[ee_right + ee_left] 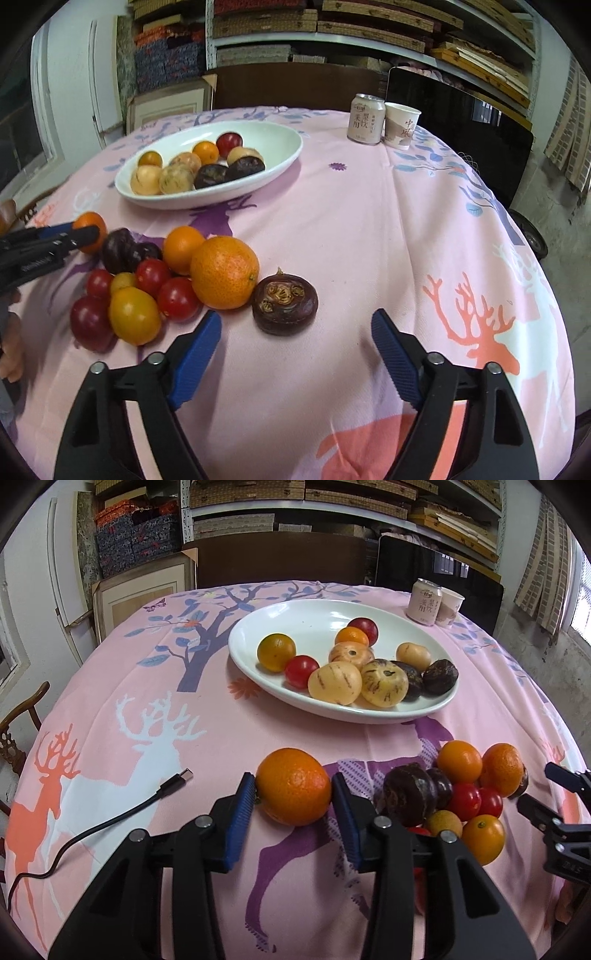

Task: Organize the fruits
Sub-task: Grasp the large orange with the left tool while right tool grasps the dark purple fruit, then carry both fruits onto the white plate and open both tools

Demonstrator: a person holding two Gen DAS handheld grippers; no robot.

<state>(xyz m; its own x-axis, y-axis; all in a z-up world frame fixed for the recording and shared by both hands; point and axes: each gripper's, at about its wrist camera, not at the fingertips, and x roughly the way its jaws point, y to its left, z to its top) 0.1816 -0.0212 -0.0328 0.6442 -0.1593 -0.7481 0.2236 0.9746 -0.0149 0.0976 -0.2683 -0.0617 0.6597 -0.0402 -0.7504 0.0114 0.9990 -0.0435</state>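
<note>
My left gripper is shut on an orange, both blue pads against its sides, low over the cloth; it also shows in the right wrist view. A white oval plate behind holds several fruits: oranges, red tomatoes, pale striped melons, dark chestnuts. A pile of loose fruit lies right of the held orange. My right gripper is open and empty, just short of a dark water chestnut that lies beside a large orange. The right gripper's tips also show in the left wrist view.
A drink can and a paper cup stand at the far right of the table. A black USB cable lies on the pink deer-print cloth at the left. A wooden chair stands left of the table; shelves behind.
</note>
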